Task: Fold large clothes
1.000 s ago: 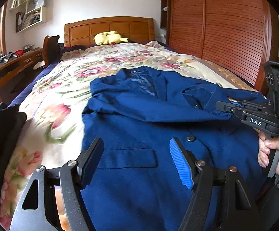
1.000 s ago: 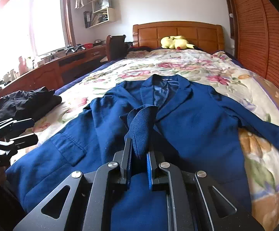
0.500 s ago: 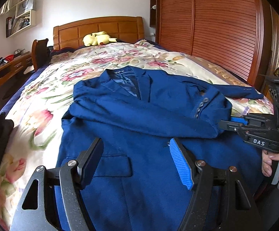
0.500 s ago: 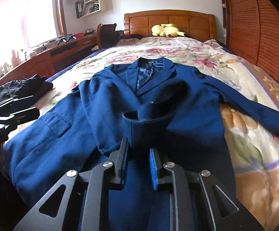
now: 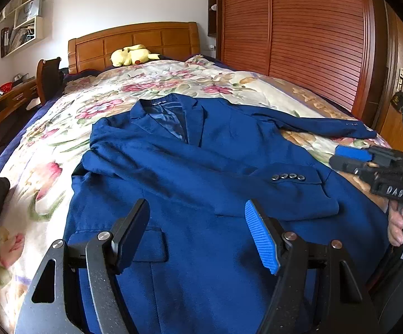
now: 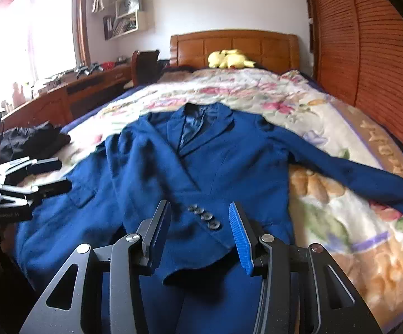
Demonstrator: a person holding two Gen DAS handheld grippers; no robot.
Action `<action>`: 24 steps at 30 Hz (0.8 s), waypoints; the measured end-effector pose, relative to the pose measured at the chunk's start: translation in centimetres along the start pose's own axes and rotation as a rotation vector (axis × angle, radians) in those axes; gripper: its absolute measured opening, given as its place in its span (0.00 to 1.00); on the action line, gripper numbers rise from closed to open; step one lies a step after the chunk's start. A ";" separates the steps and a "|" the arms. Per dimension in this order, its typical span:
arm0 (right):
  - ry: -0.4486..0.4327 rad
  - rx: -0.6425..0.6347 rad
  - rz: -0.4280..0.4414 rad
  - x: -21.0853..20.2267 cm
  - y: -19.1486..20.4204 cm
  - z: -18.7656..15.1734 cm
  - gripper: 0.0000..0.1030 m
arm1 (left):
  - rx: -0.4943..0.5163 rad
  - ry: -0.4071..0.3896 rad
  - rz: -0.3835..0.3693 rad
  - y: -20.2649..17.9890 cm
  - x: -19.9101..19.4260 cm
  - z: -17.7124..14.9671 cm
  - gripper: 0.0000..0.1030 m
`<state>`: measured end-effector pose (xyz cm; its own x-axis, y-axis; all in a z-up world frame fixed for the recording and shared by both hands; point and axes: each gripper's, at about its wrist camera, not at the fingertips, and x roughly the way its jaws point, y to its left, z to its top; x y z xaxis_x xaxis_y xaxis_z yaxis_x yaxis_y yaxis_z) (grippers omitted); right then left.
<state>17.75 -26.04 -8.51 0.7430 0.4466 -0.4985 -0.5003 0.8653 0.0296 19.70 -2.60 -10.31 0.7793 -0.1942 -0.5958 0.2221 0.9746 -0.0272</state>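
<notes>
- A blue jacket [image 6: 229,167] is lying face up across the foot end of the bed, its collar pointing toward the headboard [image 6: 246,47] and its hem hanging over the near edge.
- One sleeve [image 5: 201,172] is lying folded across the jacket's chest, its cuff with four dark buttons [image 6: 205,215] resting on the front panel.
- The other sleeve [image 6: 354,175] is stretching straight out from the jacket's shoulder over the floral bedspread [image 6: 326,222], toward the slatted wooden wardrobe [image 6: 368,55].
- The right gripper [image 6: 200,235] is hovering just above the folded cuff; its jaws have just been opening, and the cuff is lying loose between the blue pads, which are not pressing on it.
- The left gripper [image 5: 197,236] is hanging over the jacket's lower front, near the flap pocket [image 5: 148,246], with its fingers spread wide and nothing between them.
- A hand [image 5: 402,225] is gripping the right gripper's handle beside the jacket's hem.
- A heap of dark clothes [image 6: 31,142] is sitting off the jacket's folded-sleeve side.
- A yellow plush toy [image 6: 229,59] is lying beyond the jacket's collar, against the headboard.
- A wooden desk [image 6: 62,94] is standing further out, under the bright window [image 6: 28,33].
</notes>
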 end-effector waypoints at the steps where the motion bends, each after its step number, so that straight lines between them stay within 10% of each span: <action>1: 0.022 -0.008 0.003 0.6 0.1 -0.2 0.44 | 0.000 0.001 -0.002 0.0 0.1 0.0 0.70; 10: 0.217 -0.072 0.030 5.2 1.2 -2.1 0.44 | 0.000 -0.011 0.002 -0.3 -0.1 0.2 0.70; 24: 0.166 -0.063 0.003 2.6 -0.2 -0.3 0.44 | -0.011 -0.052 -0.008 -0.8 -0.6 1.1 0.73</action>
<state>19.64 -25.10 -10.02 0.6605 0.4007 -0.6350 -0.5327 0.8460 -0.0203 19.69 -3.36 -9.03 0.8071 -0.2069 -0.5530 0.2219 0.9742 -0.0406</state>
